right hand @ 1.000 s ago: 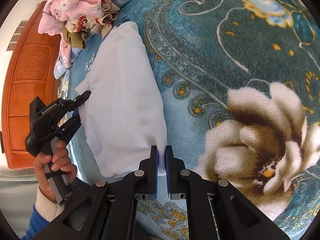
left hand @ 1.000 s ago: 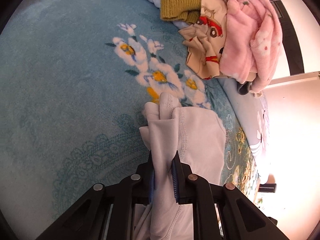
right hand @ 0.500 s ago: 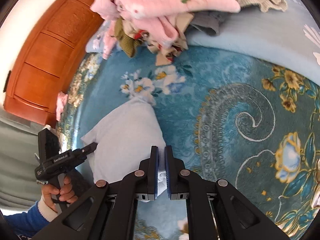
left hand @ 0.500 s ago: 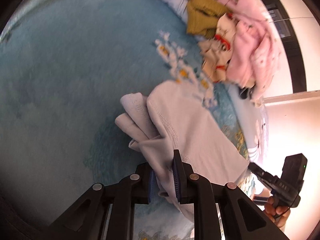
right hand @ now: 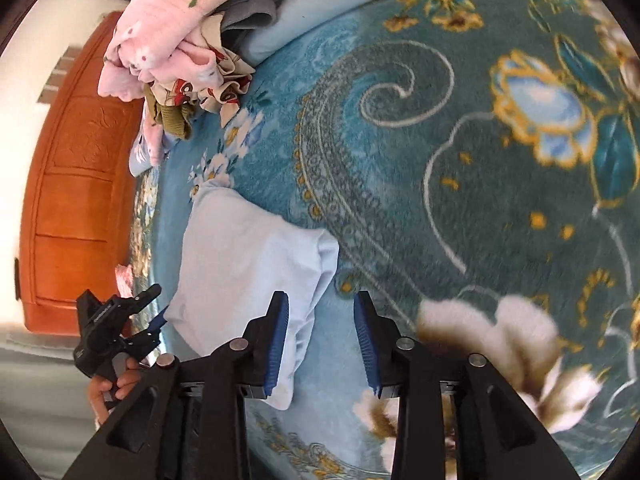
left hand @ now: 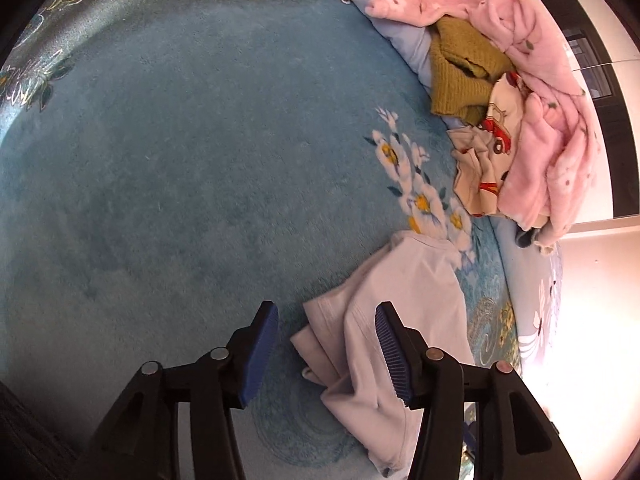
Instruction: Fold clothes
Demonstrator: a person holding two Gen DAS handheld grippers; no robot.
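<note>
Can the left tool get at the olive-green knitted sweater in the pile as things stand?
Probably yes. The left tool is opening and empty, the pale blue garment lying loose beneath it. Bare teal floral blanket lies between, and the olive-green knitted sweater shows at the pile's near edge, partly under pink fleece clothing.

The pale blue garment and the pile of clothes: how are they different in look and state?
The pale blue garment is one plain piece, lying flat and roughly folded; the pile of clothes is several pieces, pink, olive and printed, crumpled in a heap. The garment lies near the grippers, the pile further away. Both rest on the blue flowered blanket.
</note>
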